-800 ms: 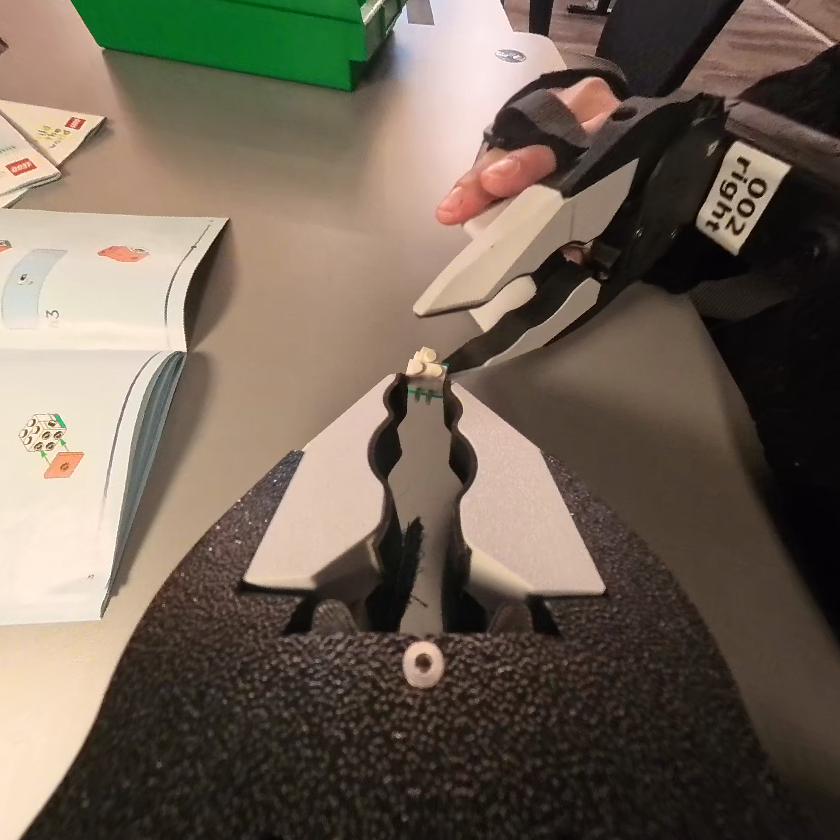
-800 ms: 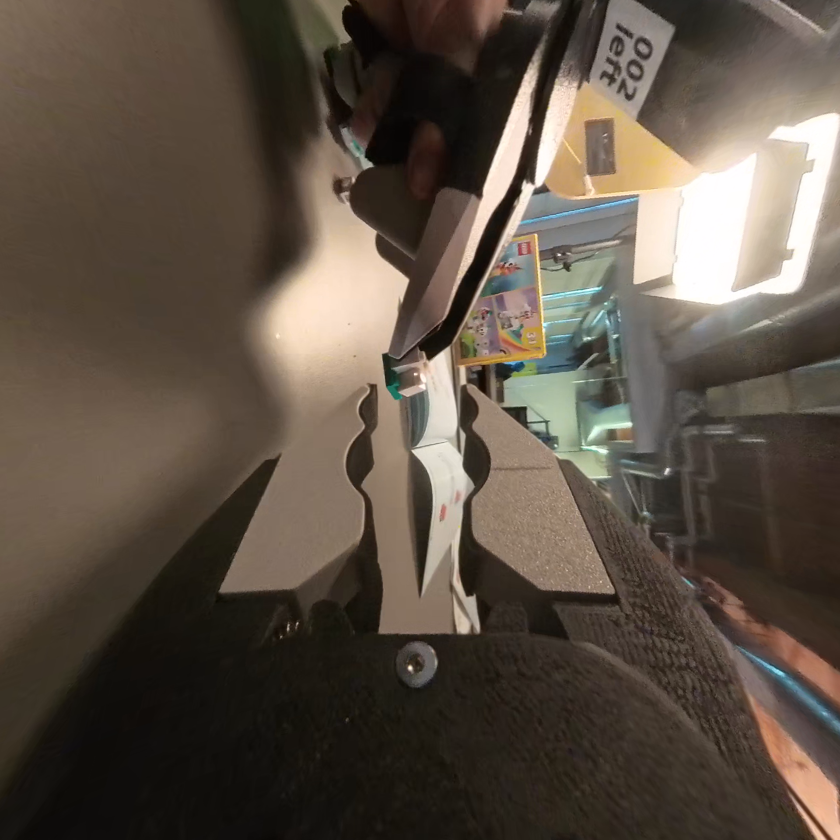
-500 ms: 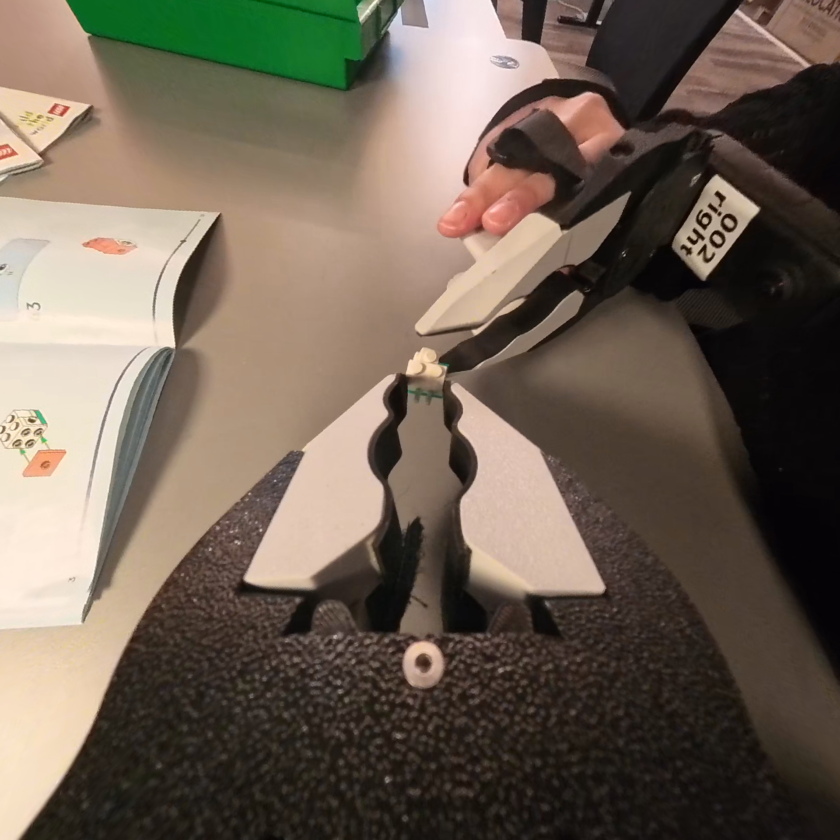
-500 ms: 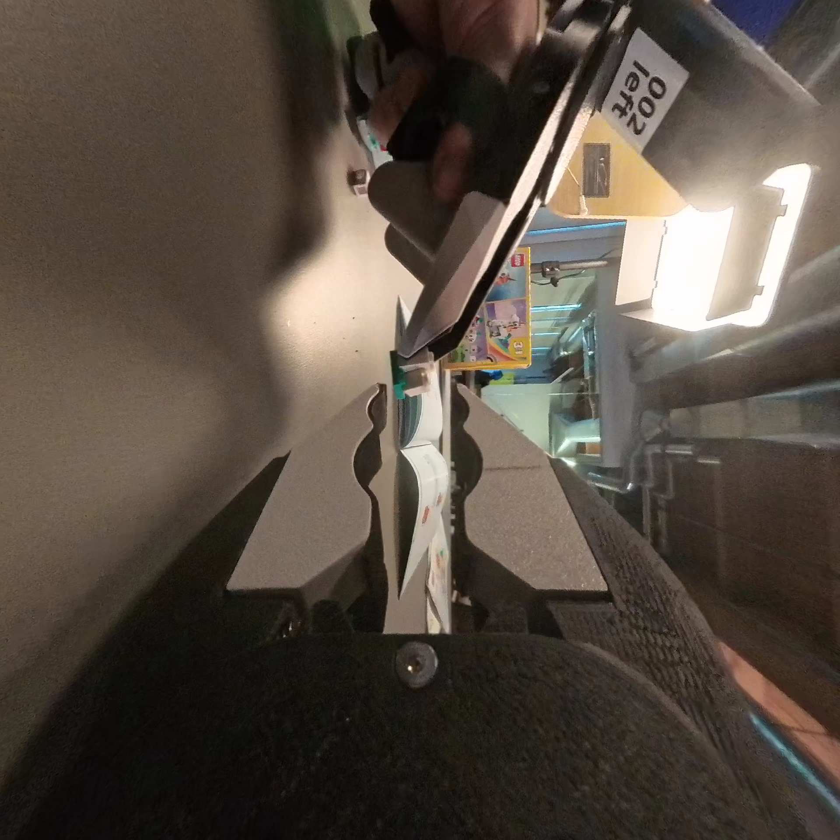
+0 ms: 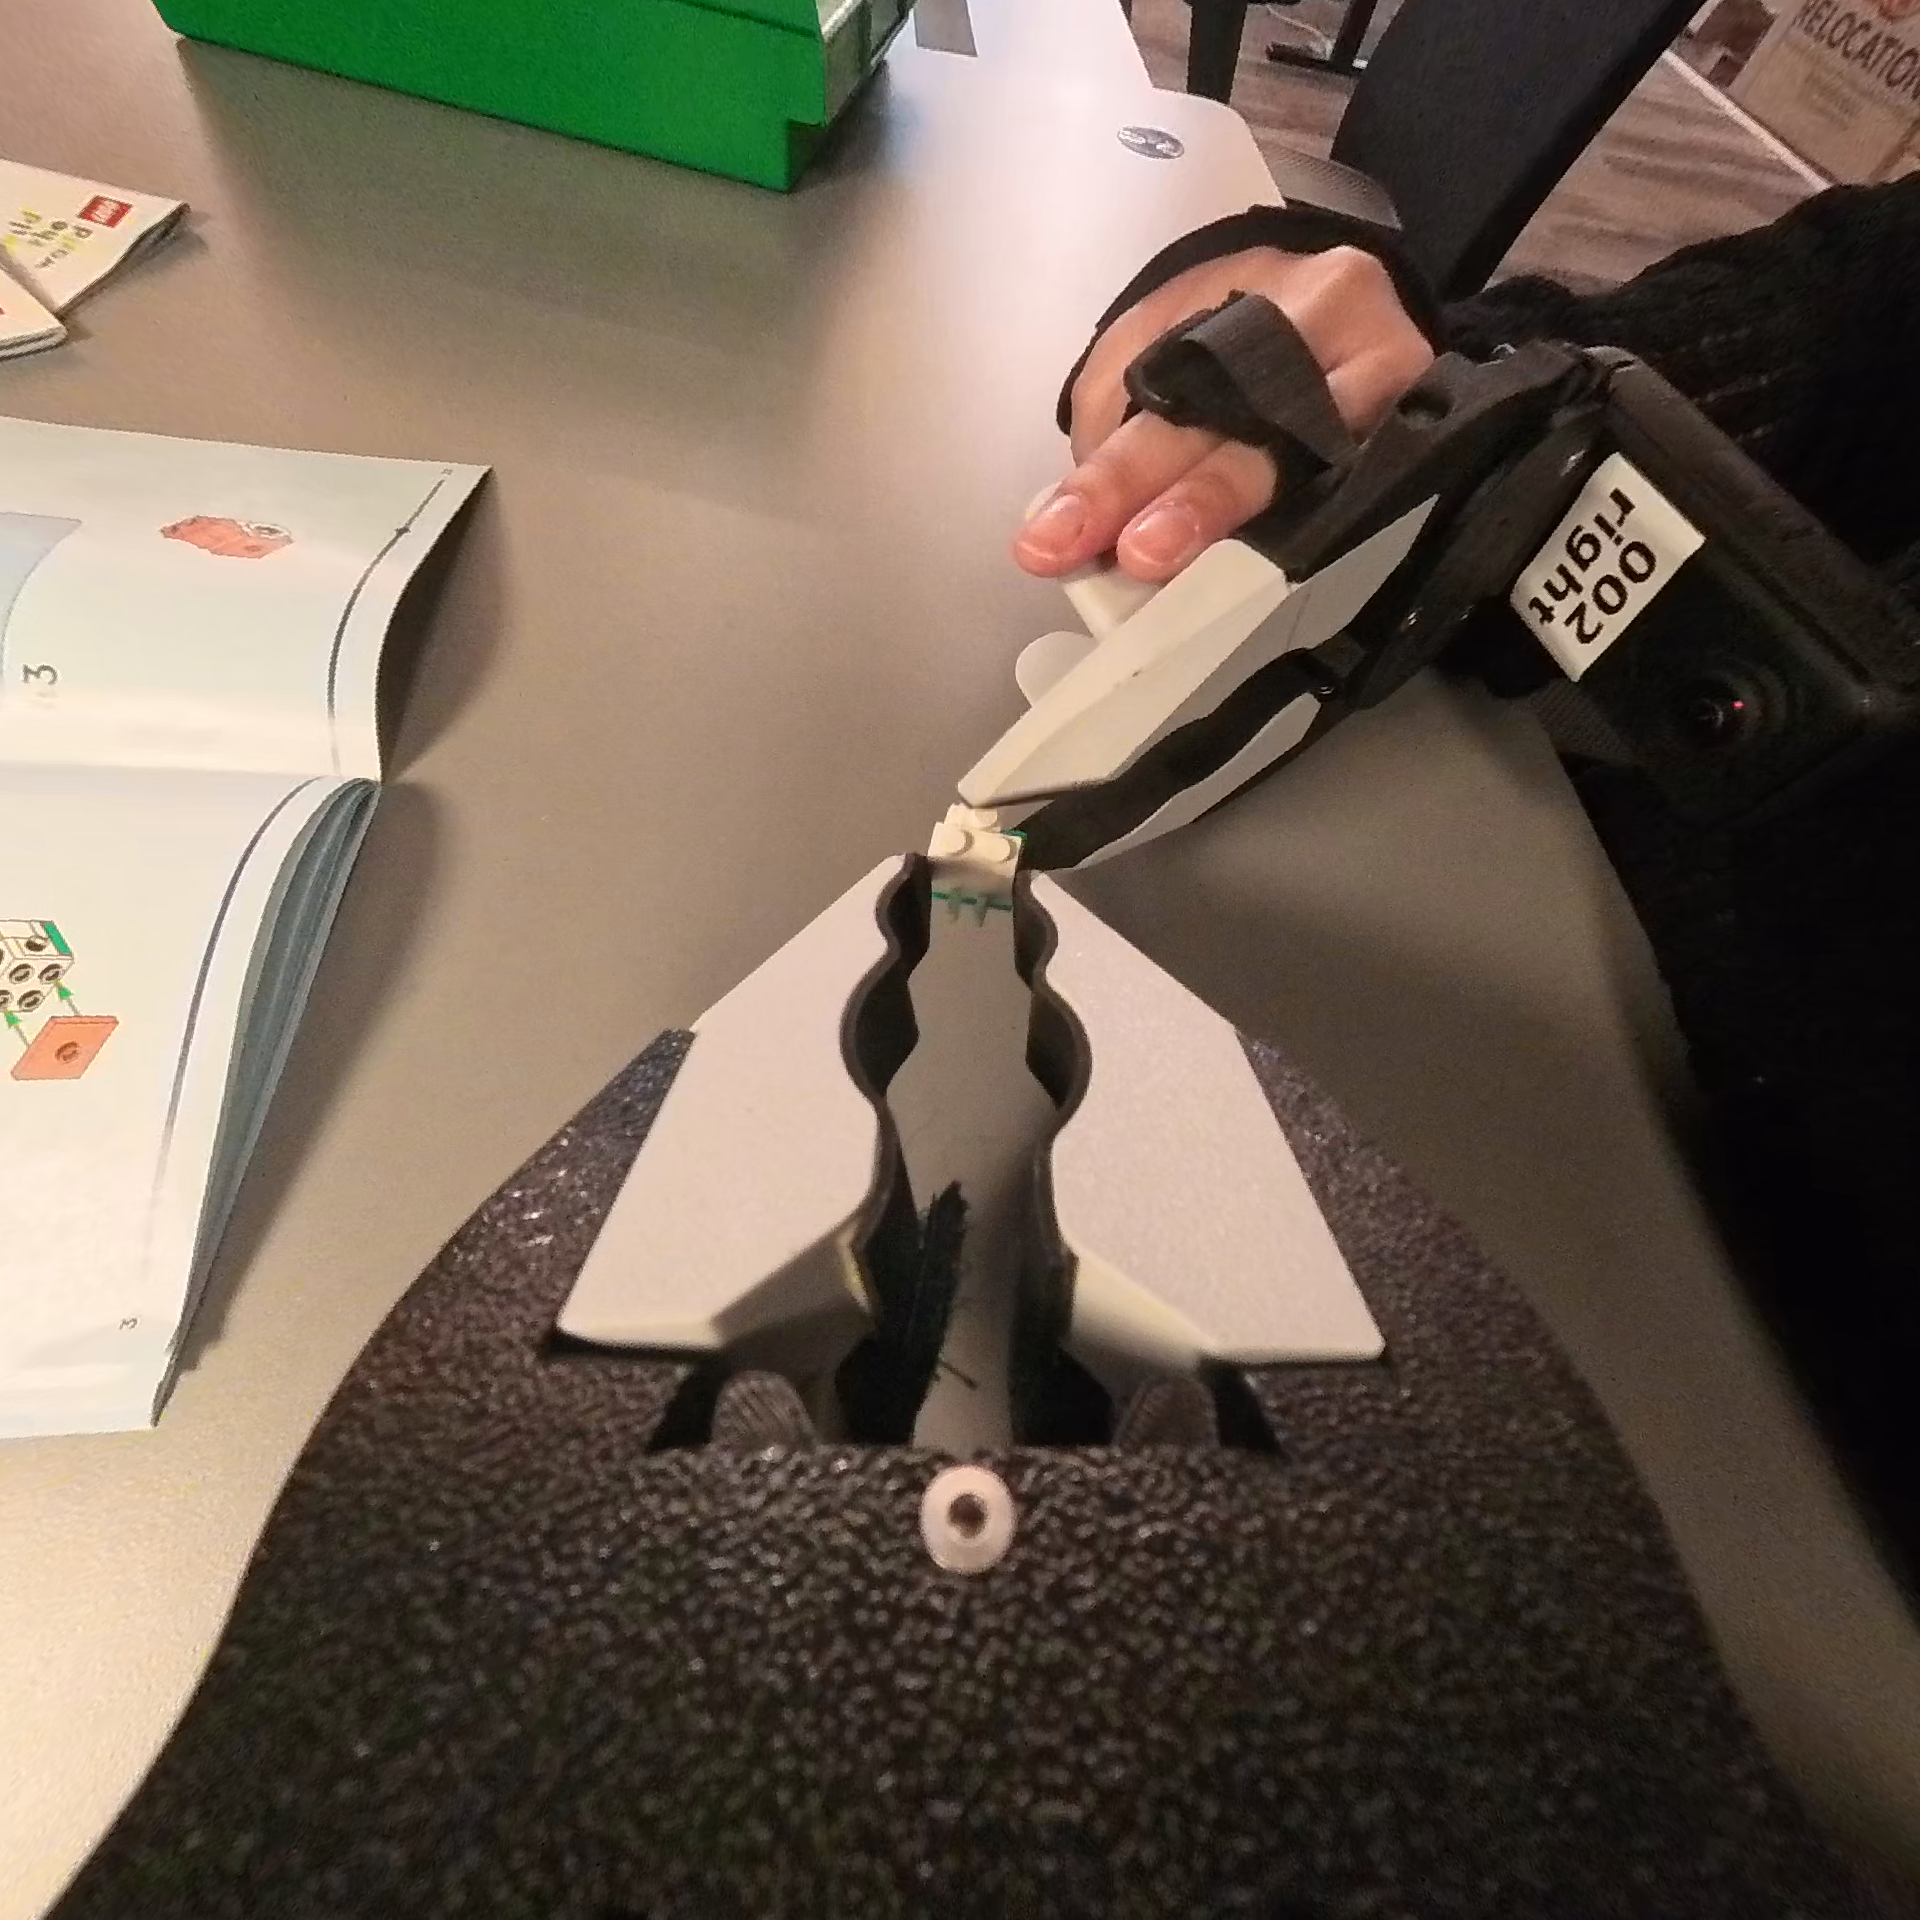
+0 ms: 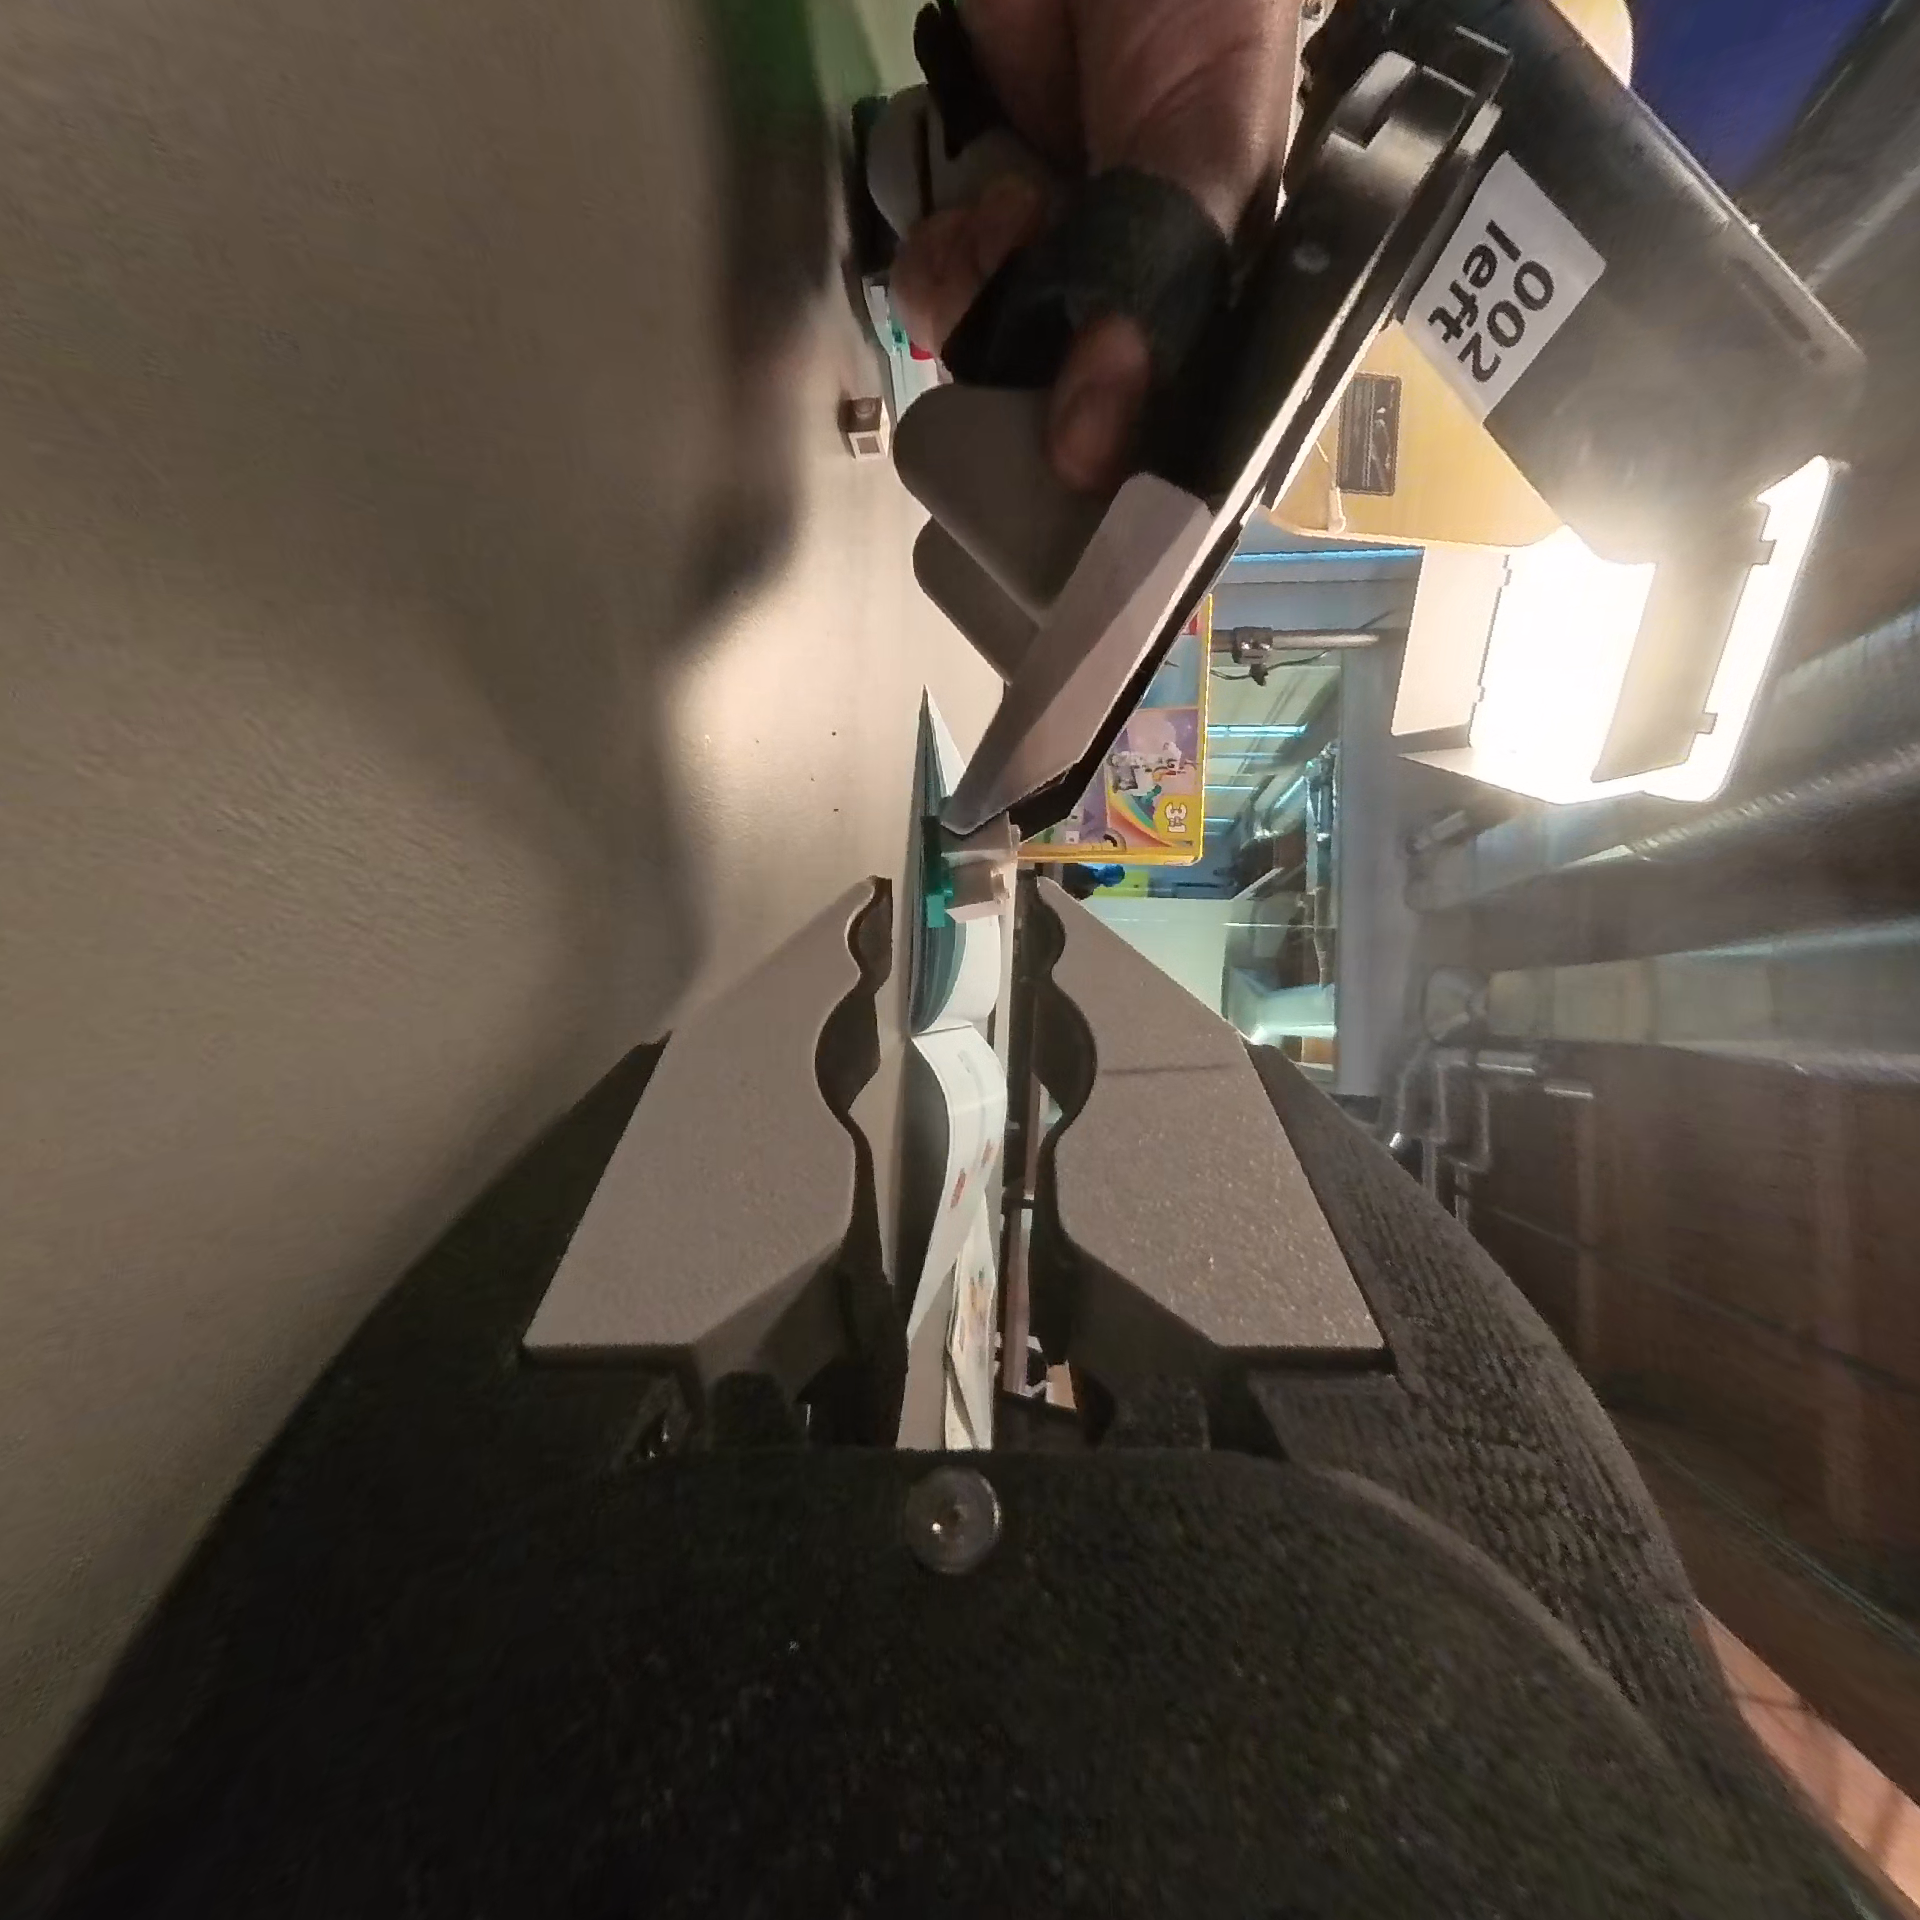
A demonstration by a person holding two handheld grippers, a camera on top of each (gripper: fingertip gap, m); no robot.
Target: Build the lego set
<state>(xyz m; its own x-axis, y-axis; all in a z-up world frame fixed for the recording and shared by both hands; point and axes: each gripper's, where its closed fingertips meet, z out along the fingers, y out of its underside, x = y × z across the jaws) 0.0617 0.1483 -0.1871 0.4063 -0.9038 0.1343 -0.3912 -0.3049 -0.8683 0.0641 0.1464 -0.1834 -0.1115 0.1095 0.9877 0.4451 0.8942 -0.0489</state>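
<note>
Lego assembly (image 5: 975,854): tiny, light, rigid plastic, slick faces, likely to pop out if pinched off-centre. Best held across flat side walls, clear of the studs. White studded brick on a green plate, above the table (image 5: 665,582). Left gripper (image 5: 971,883) jaws clamped on it at the tips. Right gripper (image 5: 997,826) jaws nearly together, closing on its top and far side; firm grip not confirmable.

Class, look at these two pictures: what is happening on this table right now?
A person holds a gripper in each hand and is building with small bricks. The left gripper pinches a small white and green brick piece at its fingertips. The right gripper comes in from the right, its tips meeting that piece from above. An open instruction booklet lies on the grey table, with a green box behind.
</note>
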